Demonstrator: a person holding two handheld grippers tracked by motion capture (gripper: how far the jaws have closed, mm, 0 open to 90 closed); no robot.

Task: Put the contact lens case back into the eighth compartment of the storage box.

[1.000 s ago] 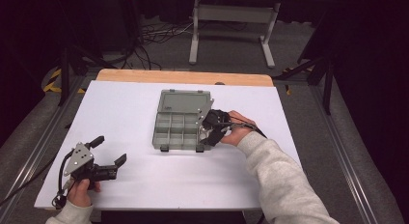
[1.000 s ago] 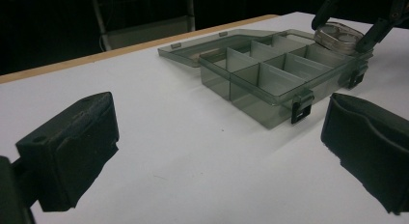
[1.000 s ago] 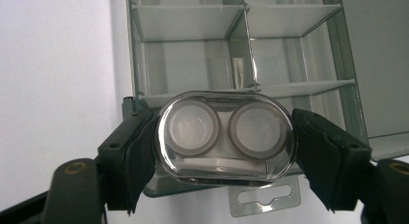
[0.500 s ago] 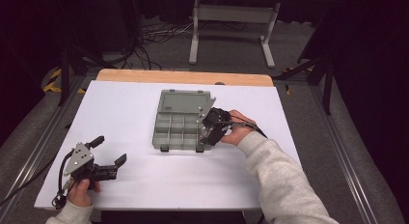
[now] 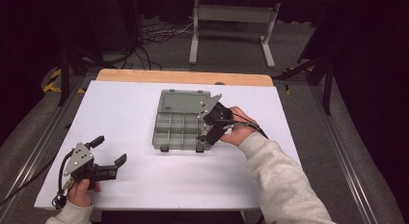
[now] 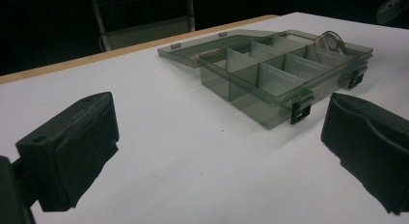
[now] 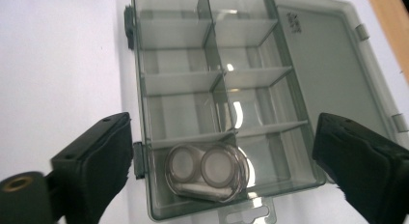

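Note:
A smoky clear organizer box [image 5: 179, 125] lies open mid-table, its lid [image 5: 185, 99] flat behind it. In its right-end compartment sits a small clear double-cup case [image 7: 207, 172], which also shows in the left gripper view [image 6: 333, 40]. My right gripper [image 5: 212, 126] hovers over that end; its jaws have just been opening. They stand wide [image 7: 224, 137] with the case lying below and between them, untouched. My left gripper [image 5: 108, 150] rests at the table's front left, open [image 6: 219, 151] and holding nothing, pointed at the box [image 6: 270, 84].
The white table top [image 5: 120, 108] has a wooden strip [image 5: 183, 77] along its far edge. Two black latches [image 6: 300, 108] stick out from the box's front wall. Beyond the table are a metal stand [image 5: 231, 21] and cables on the floor.
The right gripper's jaws have spread apart above the box's right end while the hand barely shifted. The left gripper has stayed where it was.

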